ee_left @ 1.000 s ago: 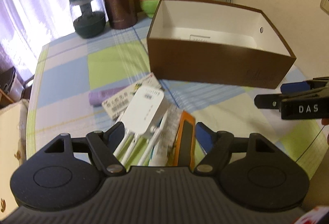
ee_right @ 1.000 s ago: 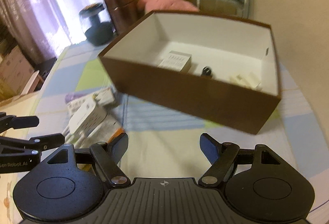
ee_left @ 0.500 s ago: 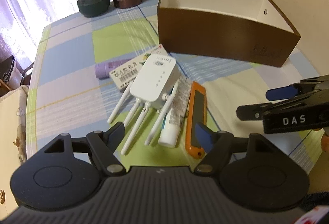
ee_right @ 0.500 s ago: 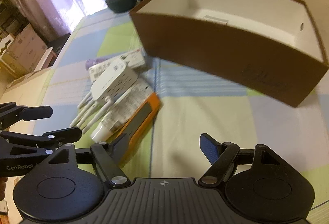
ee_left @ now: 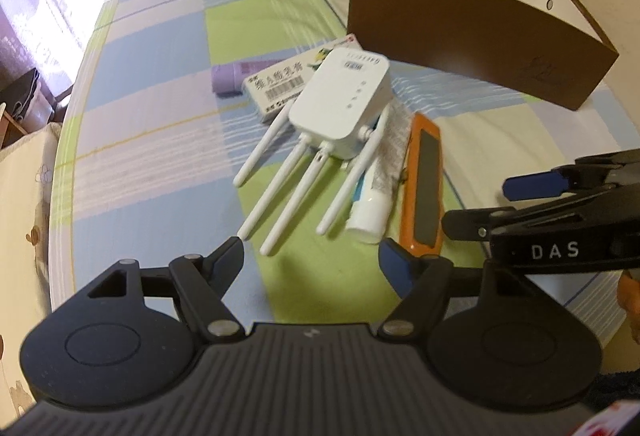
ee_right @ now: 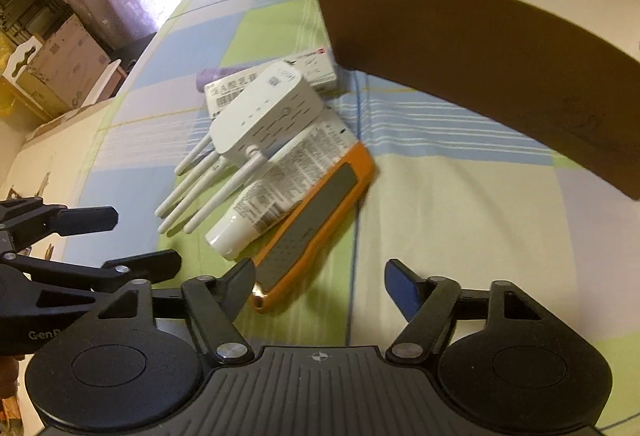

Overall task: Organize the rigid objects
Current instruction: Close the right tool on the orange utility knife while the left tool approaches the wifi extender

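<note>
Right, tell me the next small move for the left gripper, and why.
Probably ease the open left gripper forward and down onto the white Wi-Fi extender. It lies on top of the pile, across the medicine box and the tube, so it should lift first, before going into the brown box.

On the body of your right tongs [ee_left: 504, 204], seen from the left wrist camera, you can read "DAS" in white letters. From the right wrist camera, the body of your left tongs [ee_right: 140, 240] shows "Gen" before the lettering is cut off. The white carton [ee_left: 280, 84] under the router carries Chinese print and a barcode, and the tube [ee_right: 276, 196] has fine print, all too blurred for you to read.
</note>
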Available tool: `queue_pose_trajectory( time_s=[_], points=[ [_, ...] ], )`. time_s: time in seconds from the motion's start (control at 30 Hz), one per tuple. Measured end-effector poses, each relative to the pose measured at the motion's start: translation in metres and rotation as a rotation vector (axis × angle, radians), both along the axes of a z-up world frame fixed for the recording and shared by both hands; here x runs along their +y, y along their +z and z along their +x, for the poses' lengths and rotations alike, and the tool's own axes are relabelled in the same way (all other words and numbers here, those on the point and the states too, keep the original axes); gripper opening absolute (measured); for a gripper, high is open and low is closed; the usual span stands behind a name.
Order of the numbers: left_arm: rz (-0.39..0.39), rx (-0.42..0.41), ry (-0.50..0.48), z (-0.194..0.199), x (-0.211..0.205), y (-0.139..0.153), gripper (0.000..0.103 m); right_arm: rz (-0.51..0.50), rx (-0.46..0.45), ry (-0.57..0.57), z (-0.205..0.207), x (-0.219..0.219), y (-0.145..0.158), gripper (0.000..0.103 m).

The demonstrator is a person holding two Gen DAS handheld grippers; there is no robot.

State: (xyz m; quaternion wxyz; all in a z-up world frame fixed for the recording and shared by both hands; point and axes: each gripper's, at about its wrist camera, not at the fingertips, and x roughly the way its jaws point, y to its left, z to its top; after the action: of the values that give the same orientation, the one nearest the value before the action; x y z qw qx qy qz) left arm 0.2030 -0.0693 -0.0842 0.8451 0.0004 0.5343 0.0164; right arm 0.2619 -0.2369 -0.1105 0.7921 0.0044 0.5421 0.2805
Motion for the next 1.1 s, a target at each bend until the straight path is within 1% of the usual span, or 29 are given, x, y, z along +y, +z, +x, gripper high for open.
queue_pose_trajectory(
  time_s=[0.23,0.33,0.63,0.8,0.87,1.03,1.1],
  points=[
    [0.003,0.022,0.023,-0.003,0.012,-0.011,0.071,0.001,0.024,-0.012,0.001,0.013,-0.012,0.051],
    [0.007,0.026,0.031,-0.003,0.018,-0.013,0.071,-0.005,0.024,-0.013,0.003,0.019,-0.016,0.049],
    [-0.002,0.027,0.033,-0.005,0.03,-0.016,0.071,-0.039,-0.012,-0.013,0.008,0.037,-0.026,0.045],
    [-0.01,0.031,0.021,-0.006,0.032,-0.018,0.071,-0.06,-0.013,-0.01,0.006,0.034,-0.023,0.039],
    [-0.013,0.031,0.017,-0.005,0.033,-0.019,0.071,-0.073,-0.007,-0.009,0.005,0.031,-0.02,0.035],
    [-0.021,0.026,0.005,-0.002,0.032,-0.019,0.071,-0.14,-0.006,-0.016,0.0,0.018,-0.015,0.032],
    [-0.026,0.024,-0.003,-0.001,0.032,-0.019,0.071,-0.122,-0.005,-0.019,-0.002,0.013,-0.014,0.032]
  ],
)
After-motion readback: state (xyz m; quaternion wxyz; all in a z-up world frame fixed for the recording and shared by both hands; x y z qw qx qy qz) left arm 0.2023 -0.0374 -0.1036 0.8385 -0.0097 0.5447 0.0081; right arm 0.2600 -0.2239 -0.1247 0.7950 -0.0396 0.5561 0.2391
